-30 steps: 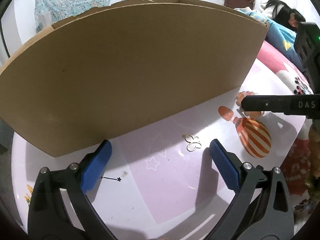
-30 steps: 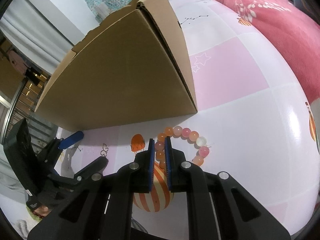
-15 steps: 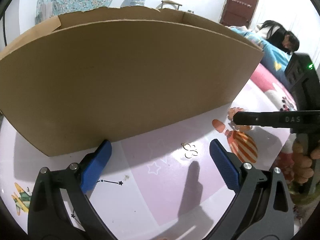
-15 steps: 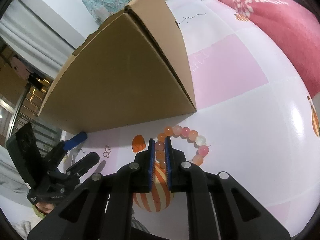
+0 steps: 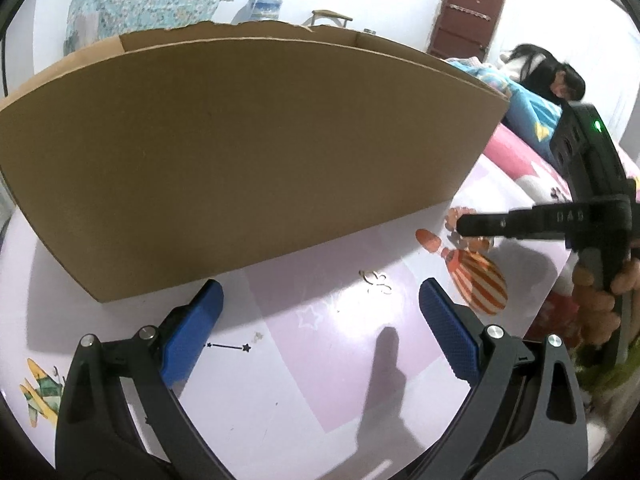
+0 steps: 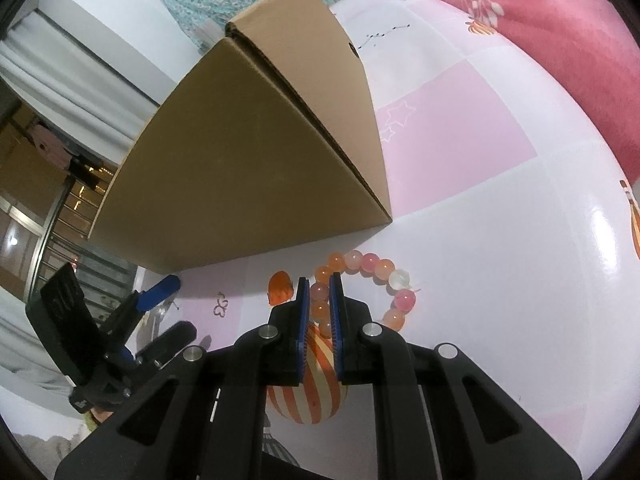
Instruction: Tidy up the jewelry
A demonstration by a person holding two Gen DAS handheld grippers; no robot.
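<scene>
cardboard box [image 5: 248, 152] upright, inside hidden

Left gripper [image 5: 320, 312] — now farther left of the butterfly charm [image 5: 376, 282].

Bead bracelet [image 6: 362, 280] lies just before the cardboard box [image 6: 256, 168].

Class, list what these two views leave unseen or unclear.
- Box inside: both views, hidden by its walls.
- Bracelet near side: right view, behind the right tongs.
- Gold charm: both views, too small to identify.
- Blanket: right view, cut by the edge.
</scene>
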